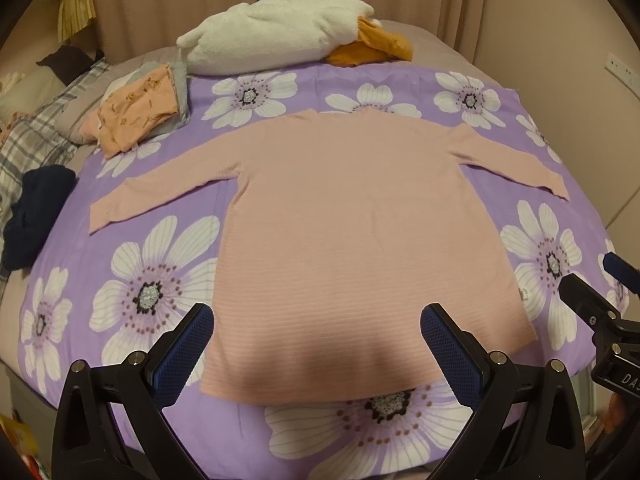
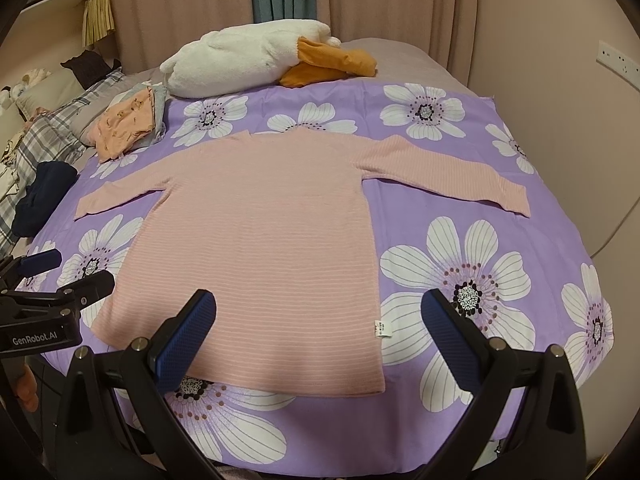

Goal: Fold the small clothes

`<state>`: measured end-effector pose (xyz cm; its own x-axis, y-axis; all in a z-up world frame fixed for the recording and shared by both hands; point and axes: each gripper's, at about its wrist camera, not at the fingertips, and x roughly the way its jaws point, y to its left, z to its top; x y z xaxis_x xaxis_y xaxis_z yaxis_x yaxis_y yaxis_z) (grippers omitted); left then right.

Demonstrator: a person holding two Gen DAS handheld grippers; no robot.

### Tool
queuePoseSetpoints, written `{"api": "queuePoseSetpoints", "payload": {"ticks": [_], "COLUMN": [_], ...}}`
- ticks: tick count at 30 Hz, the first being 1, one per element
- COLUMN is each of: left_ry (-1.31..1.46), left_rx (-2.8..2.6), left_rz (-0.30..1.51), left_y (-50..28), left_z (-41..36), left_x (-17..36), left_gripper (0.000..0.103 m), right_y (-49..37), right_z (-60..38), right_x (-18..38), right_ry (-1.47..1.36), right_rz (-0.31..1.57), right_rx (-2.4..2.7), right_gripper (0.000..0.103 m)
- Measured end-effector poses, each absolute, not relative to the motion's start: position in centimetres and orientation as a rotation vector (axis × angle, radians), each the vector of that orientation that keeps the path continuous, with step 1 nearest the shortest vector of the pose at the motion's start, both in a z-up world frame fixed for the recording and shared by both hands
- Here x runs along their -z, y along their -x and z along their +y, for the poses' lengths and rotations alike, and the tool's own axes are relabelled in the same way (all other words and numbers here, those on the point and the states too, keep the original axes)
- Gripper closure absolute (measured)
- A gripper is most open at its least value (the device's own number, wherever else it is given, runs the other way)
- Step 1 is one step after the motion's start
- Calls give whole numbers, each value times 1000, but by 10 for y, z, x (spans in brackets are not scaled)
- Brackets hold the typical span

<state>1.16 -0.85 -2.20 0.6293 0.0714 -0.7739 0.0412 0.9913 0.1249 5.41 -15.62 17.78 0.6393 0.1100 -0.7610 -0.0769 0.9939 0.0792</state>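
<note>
Pink long-sleeved top (image 1: 360, 216) flat on floral purple sheet (image 1: 160, 264), sleeves spread, left gripper (image 1: 316, 328) and right gripper (image 2: 318, 312) spread wide, holding nothing, folded clothes pile (image 1: 140, 108) beyond.

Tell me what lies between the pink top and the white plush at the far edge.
Only bare floral sheet between the pink top and the white plush; both views show it.
</note>
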Motion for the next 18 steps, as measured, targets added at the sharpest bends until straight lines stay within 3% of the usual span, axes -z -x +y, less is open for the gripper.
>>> {"api": "queuePoseSetpoints", "payload": {"ticks": [11,18], "left_ry": [165,413], "left_rx": [158,224], "left_rz": [926,808], "left_y": [-59,-112], "left_z": [15,34], "left_x": [52,59], "left_gripper": [1,1], "right_y": [-98,-132], "right_z": [-233,-341], "right_x": [-135,-63], "right_ry": [-288,-629], "right_rz": [1058,983], "right_rx": [-47,162], "right_gripper": [0,1]}}
